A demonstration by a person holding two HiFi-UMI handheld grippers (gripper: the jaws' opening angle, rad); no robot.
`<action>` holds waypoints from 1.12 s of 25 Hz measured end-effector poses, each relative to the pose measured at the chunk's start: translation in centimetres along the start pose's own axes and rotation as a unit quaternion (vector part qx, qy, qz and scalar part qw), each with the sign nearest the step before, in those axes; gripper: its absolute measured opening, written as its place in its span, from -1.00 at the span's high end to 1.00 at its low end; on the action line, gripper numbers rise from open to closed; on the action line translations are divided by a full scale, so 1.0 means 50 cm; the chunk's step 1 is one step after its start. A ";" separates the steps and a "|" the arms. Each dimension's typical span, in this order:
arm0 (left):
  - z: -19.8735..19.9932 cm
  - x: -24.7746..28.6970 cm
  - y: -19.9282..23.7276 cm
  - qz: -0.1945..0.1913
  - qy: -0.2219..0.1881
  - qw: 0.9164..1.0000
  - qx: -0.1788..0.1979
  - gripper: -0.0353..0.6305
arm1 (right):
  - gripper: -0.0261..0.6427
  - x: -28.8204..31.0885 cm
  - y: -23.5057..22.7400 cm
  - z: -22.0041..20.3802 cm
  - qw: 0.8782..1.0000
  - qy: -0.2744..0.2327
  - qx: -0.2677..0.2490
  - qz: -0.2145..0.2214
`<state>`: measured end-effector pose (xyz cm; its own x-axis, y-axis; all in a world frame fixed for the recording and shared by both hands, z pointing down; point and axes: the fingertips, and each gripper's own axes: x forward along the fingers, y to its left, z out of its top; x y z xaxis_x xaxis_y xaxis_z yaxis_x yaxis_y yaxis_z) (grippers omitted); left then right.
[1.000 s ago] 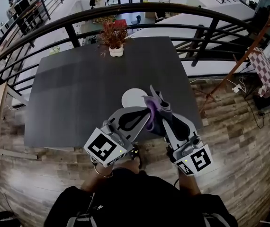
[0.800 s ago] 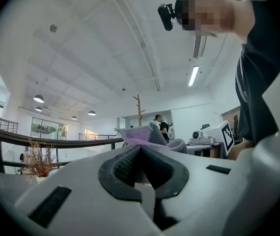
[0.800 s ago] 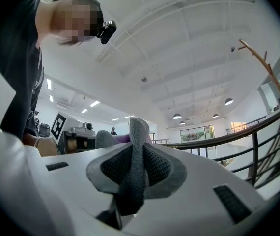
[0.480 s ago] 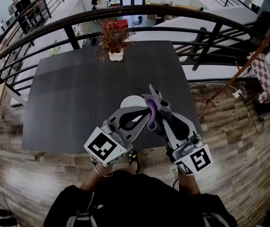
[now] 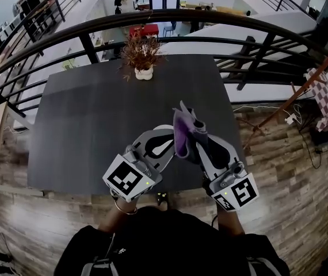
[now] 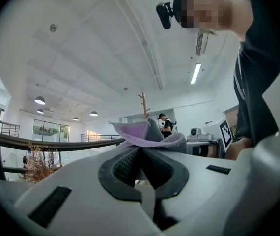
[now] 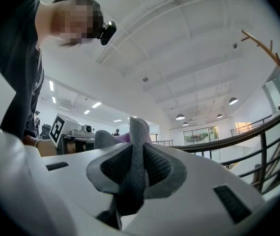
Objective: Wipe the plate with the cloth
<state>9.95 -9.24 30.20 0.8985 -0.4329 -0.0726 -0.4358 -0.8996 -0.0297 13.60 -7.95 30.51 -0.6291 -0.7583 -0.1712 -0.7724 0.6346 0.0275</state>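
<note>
Both tools: clenched on the cloth [image 5: 181, 132]
Left tool [image 5: 172, 137]: tips pinch the purple edge
Right tool [image 5: 191, 133]: grey fold runs down between its jaws
Cloth position: bunched upright between the tools, above the bench [image 5: 95, 114], near its front edge

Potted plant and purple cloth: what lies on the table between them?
Nothing: the head view shows only bare dark table between the potted plant and the cloth.

The purple-and-grey cloth [image 5: 182, 125] stands bunched above the dark surface [image 5: 95, 114], pinched by the left tool [image 5: 174, 139] and right tool [image 5: 194, 133].
</note>
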 end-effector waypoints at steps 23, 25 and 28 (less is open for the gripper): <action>0.009 0.012 0.130 -0.013 -0.020 1.000 0.017 0.87 | 0.73 0.130 -0.039 -0.007 1.000 -0.004 -0.027 -0.002; 0.004 0.014 0.128 -0.016 -0.018 1.000 0.014 0.87 | 0.73 0.127 -0.039 -0.012 1.000 -0.001 -0.027 -0.006; -0.001 0.015 0.120 -0.022 -0.019 0.999 0.013 0.87 | 0.73 0.121 -0.039 -0.018 1.000 0.005 -0.026 -0.012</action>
<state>8.00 -14.96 30.03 0.9141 -0.3905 -0.1093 -0.3981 -0.9154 -0.0590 11.22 -13.89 30.32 -0.6104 -0.7751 -0.1632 -0.7910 0.6073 0.0742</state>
